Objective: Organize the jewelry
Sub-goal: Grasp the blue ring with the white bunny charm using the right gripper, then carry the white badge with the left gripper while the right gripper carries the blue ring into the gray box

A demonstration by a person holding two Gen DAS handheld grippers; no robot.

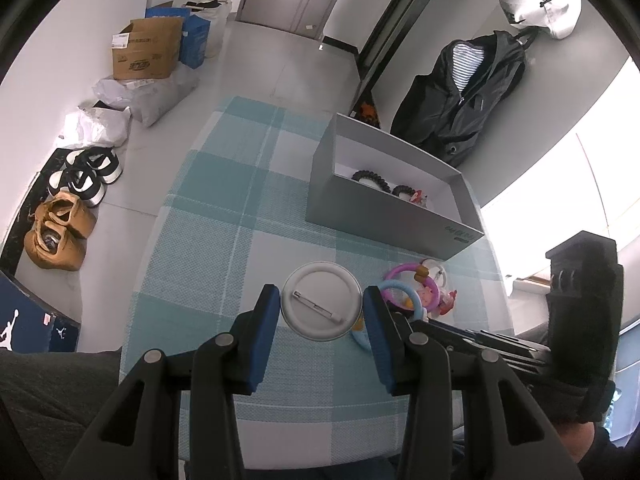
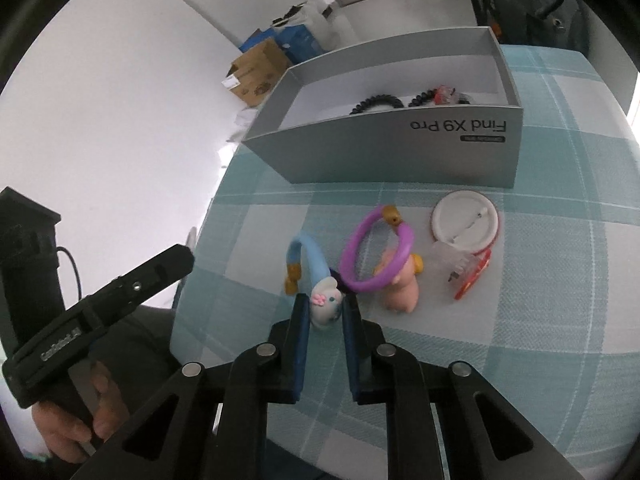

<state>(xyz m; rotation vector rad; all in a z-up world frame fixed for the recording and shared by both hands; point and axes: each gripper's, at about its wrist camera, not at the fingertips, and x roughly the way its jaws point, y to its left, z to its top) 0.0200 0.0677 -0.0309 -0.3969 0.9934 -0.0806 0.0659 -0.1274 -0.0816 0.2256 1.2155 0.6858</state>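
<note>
A grey open box [image 1: 384,216] [image 2: 384,152] stands on the checked tablecloth and holds black coil hair ties [image 1: 370,178] [image 2: 376,103] and a red trinket [image 2: 444,94]. My left gripper [image 1: 320,300] is open around a white round pin badge [image 1: 319,300], lying back-up. My right gripper [image 2: 325,310] is shut on the white charm end of a light blue bracelet [image 2: 314,258]. Beside it lie a purple bracelet [image 2: 376,248] with a pink pig charm [image 2: 402,284], a white badge [image 2: 466,224] and a red clip [image 2: 474,276].
The teal checked tablecloth [image 1: 224,216] covers a small table. Shoes [image 1: 84,176], bags and cardboard boxes [image 1: 146,50] sit on the floor to the left. A black jacket [image 1: 460,92] hangs at the back right. The other gripper's handle [image 2: 100,300] is at the table's left edge.
</note>
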